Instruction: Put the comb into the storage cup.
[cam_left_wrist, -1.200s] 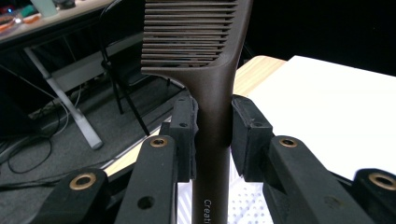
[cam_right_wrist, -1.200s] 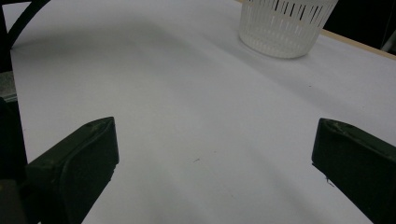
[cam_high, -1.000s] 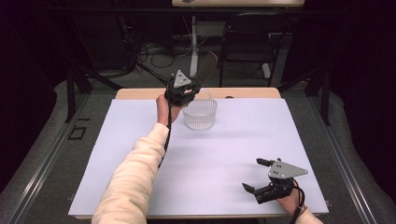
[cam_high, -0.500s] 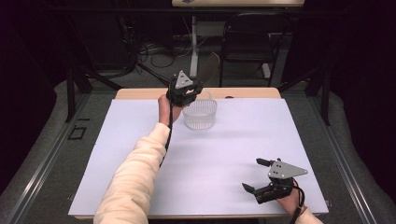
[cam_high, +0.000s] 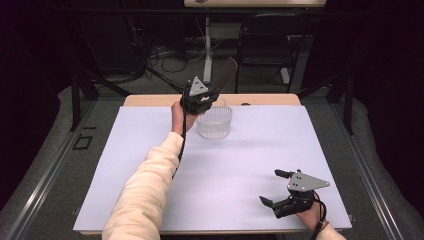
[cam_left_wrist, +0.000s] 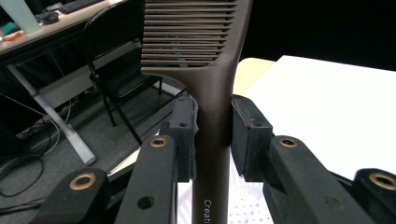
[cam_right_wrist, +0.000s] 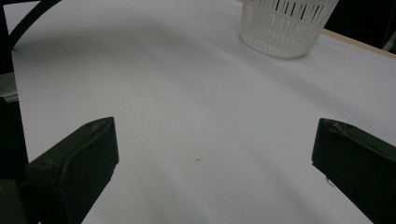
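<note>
My left gripper (cam_high: 209, 94) hangs over the far middle of the table, shut on the handle of a dark brown comb (cam_high: 228, 74). The comb's toothed end points up and away. In the left gripper view both pads press the comb (cam_left_wrist: 212, 70) at its neck. Directly below it stands a white slotted basket (cam_high: 215, 123), whose perforated bottom (cam_left_wrist: 250, 201) shows under the handle. Near the front right of the table my right gripper (cam_high: 270, 186) rests low, open, with nothing between its jaws. The right gripper view has its jaws wide apart over bare sheet, with the basket (cam_right_wrist: 286, 24) far ahead.
A white sheet (cam_high: 150, 150) covers the table, and a strip of bare wood (cam_high: 150, 100) shows at the far edge. Beyond the table are a black chair (cam_high: 267, 45), a desk leg (cam_high: 207, 45) and cables on the floor.
</note>
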